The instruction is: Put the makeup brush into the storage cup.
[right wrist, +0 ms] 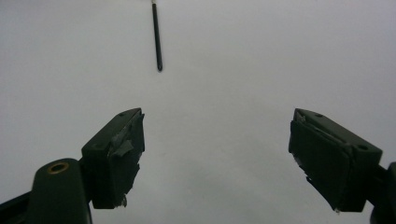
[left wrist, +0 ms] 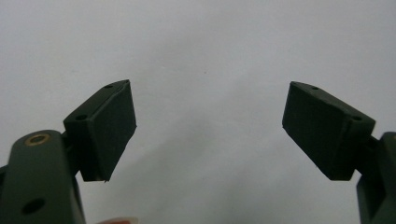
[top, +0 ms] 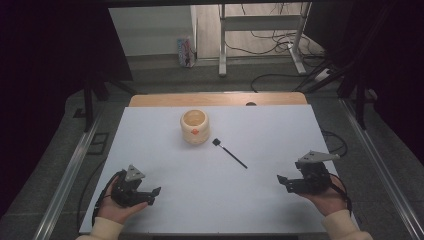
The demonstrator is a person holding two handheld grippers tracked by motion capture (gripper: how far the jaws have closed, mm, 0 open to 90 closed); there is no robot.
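Observation:
A cream round pot with an orange mark on its side stands upright at the far middle of the white table. Just to its right lies a thin black stick with a small square head, pointing diagonally toward the near right. My left gripper rests near the front left edge, open with nothing between its jaws. My right gripper is at the front right, also open and empty. In the right gripper view the stick's handle end lies ahead of it, well apart from the jaws.
A wooden strip borders the table's far edge. Metal rails run along both sides on the floor. Beyond are cables, a white desk frame and a small carton.

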